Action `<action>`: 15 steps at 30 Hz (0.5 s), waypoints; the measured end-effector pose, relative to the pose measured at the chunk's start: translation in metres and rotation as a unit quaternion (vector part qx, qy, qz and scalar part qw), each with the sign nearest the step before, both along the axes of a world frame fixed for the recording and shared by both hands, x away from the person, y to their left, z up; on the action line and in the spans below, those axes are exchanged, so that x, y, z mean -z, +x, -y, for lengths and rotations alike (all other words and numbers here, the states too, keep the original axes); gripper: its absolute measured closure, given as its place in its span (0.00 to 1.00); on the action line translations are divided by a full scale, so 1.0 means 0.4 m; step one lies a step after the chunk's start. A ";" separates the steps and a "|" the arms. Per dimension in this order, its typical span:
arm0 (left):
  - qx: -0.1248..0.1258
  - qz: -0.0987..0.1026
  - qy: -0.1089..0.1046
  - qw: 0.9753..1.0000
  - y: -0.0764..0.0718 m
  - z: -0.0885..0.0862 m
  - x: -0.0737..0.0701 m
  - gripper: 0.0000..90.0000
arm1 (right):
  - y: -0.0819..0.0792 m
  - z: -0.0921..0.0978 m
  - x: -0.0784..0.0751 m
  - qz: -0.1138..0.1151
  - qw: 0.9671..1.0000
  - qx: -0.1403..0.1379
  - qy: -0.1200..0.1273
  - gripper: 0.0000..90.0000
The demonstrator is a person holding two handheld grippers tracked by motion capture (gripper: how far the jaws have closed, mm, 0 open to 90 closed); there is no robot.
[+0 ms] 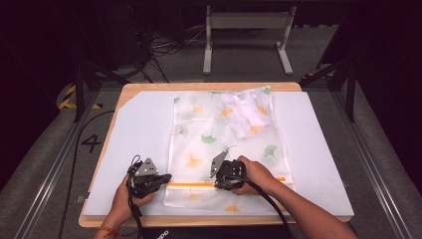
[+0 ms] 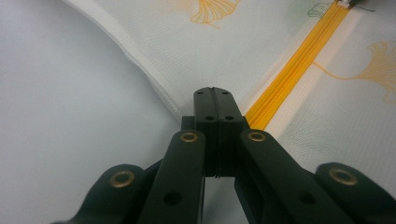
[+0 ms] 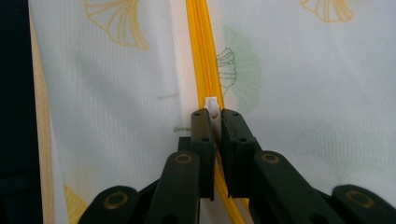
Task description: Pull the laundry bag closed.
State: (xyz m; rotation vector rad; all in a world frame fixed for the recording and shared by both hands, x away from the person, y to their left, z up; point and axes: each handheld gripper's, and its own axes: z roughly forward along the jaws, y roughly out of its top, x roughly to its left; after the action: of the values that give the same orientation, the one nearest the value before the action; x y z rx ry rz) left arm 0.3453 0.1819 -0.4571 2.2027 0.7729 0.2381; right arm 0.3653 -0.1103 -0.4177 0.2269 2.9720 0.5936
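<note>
1. mesh bag (image 1: 219,144) with ginkgo leaf print lay flat on the white mat (image 1: 308,164) over the wooden table (image 1: 209,86), long side running away from the person.
2. crumpled white garment (image 1: 247,113) with orange print sat inside the bag at its far right corner.
3. orange zipper (image 1: 191,184) ran across the near end of the bag, left to right.
4. left gripper (image 1: 164,178) was at the bag's near left edge, right at the zipper's left end, held by the left hand (image 1: 130,196).
5. left gripper view: jaws pressed fully together, tips over the bag's edge (image 2: 154,86) beside the zipper (image 2: 299,60); probably pinching the fabric, but the contact itself was hidden under the jaws.
6. right gripper (image 1: 217,184) sat mid-way along the zipper, held by the right hand (image 1: 256,174), cable trailing back along the forearm.
7. right gripper view: jaws nearly together, clamped on the white zipper pull (image 3: 212,108), which stuck up between the tips on the orange zipper (image 3: 201,46).
8. zipper teeth beyond the pull looked closed in the right gripper view.
9. grippers were near each other, with a stretch of zipper between them.
</note>
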 end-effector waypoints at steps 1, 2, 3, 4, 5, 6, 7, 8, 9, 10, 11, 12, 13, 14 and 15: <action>0.000 0.000 0.000 1.000 0.000 0.000 0.000 1.00 | 0.002 0.002 0.000 0.003 1.000 -0.006 0.001 0.94; 0.000 0.000 0.000 1.000 0.000 0.000 0.000 1.00 | 0.001 0.005 0.000 0.000 1.000 -0.006 0.000 0.94; 0.000 0.000 -0.001 1.000 0.000 0.000 0.000 1.00 | -0.001 0.007 -0.002 0.002 1.000 -0.001 -0.004 0.94; 0.000 0.000 -0.001 1.000 0.000 0.000 0.000 1.00 | 0.000 0.009 -0.002 0.001 1.000 0.000 -0.005 0.94; -0.001 -0.001 -0.001 1.000 0.000 0.000 0.000 1.00 | 0.001 0.011 -0.001 0.003 1.000 -0.004 -0.004 0.94; -0.001 -0.001 -0.001 1.000 0.000 0.000 0.000 1.00 | 0.001 0.012 -0.002 0.001 1.000 -0.004 -0.004 0.94; 0.000 -0.001 -0.001 1.000 0.000 0.000 0.000 1.00 | 0.000 0.012 -0.002 0.001 1.000 -0.002 -0.008 0.94; -0.001 -0.002 -0.001 1.000 0.000 0.000 0.000 1.00 | 0.000 0.012 -0.004 0.001 1.000 -0.004 -0.012 0.94; 0.000 -0.002 -0.001 1.000 0.001 0.000 0.000 1.00 | 0.000 0.010 -0.004 0.003 1.000 -0.007 -0.016 0.94; 0.000 -0.002 -0.002 1.000 0.001 -0.001 0.000 1.00 | -0.001 0.007 -0.005 0.002 1.000 -0.006 -0.020 0.94; 0.000 -0.002 -0.001 1.000 0.001 -0.001 0.000 1.00 | 0.001 0.003 -0.006 0.005 1.000 -0.011 -0.027 0.94; 0.000 -0.002 -0.002 1.000 0.001 -0.001 0.000 1.00 | -0.001 -0.001 -0.008 0.005 0.999 -0.012 -0.032 0.94; 0.001 -0.001 -0.001 1.000 0.001 -0.001 0.000 1.00 | 0.000 -0.004 -0.009 0.005 0.999 -0.016 -0.040 0.94; 0.001 -0.001 -0.001 1.000 0.001 -0.001 0.000 1.00 | 0.000 -0.008 -0.010 0.008 0.999 -0.019 -0.048 0.94; 0.001 -0.001 -0.002 1.000 0.001 -0.001 0.001 1.00 | 0.000 -0.010 -0.011 0.009 0.998 -0.020 -0.055 0.94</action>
State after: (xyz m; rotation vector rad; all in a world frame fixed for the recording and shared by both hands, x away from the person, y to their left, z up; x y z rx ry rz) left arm 0.3456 0.1824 -0.4573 2.2002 0.7714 0.2336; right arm 0.3654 -0.1063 -0.4133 0.1518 2.9871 0.4328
